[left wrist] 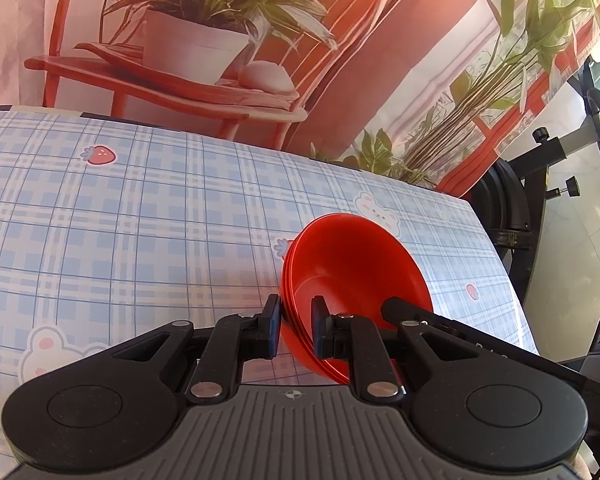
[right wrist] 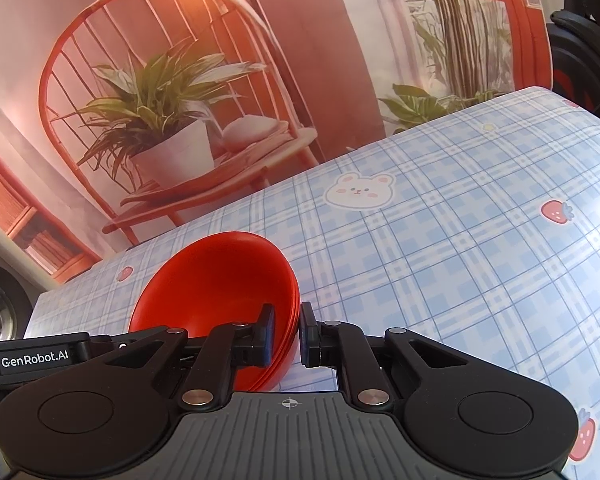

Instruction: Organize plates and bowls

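Where jaws clamp, four nested red bowls (left wrist: 356, 264)

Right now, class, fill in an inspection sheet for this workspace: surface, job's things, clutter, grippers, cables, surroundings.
Surface: table under a blue plaid cloth with bear and strawberry prints.
Job's things: nested stack of red bowls, tilted, several rims showing.
Clutter: nothing seen.
Grippers: left gripper shut on the stack's rim, one finger inside and one outside; right gripper shut on the opposite rim.
Cables: nothing seen.
Surroundings: printed backdrop of a chair and potted plant; black equipment stand past the table's end.
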A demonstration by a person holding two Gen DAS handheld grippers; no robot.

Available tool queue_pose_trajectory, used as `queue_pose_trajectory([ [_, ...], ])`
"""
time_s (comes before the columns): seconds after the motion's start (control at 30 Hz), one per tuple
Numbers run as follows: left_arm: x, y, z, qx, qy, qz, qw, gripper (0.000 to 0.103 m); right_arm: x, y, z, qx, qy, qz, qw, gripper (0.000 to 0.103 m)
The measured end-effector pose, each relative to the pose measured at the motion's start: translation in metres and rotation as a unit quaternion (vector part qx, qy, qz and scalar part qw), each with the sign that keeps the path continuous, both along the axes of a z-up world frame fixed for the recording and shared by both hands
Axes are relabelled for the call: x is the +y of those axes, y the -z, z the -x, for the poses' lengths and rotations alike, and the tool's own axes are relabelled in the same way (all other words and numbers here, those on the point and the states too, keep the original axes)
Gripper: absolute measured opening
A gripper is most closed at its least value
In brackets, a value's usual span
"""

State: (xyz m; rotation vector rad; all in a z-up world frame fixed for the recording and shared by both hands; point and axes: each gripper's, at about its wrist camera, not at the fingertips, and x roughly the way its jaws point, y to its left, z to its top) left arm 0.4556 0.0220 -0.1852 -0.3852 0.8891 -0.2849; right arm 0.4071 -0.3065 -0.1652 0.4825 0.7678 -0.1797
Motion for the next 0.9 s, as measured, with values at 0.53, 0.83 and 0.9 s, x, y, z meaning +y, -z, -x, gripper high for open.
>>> queue_pose_trajectory([
  [0.53, 0.002, -0.035, 0.031, -0.033, 0.001, -0.02, 0.9993, 0.017, 0.013, -0.037, 0.017, -0.03, -0.011, 0.004, 0.999, 0.011],
  [0.83, 0.002, -0.058, 0.069, -0.054, 0.002, -0.025, 0.9983, 0.017, 0.025, -0.063, 0.046, -0.047, -0.02, 0.007, 0.999, 0.011],
  [0.9, 0.004, -0.061, 0.08, -0.057, 0.003, -0.026, 0.998, 0.017, 0.029, -0.067, 0.054, -0.05, -0.023, 0.007, 0.998, 0.011],
])
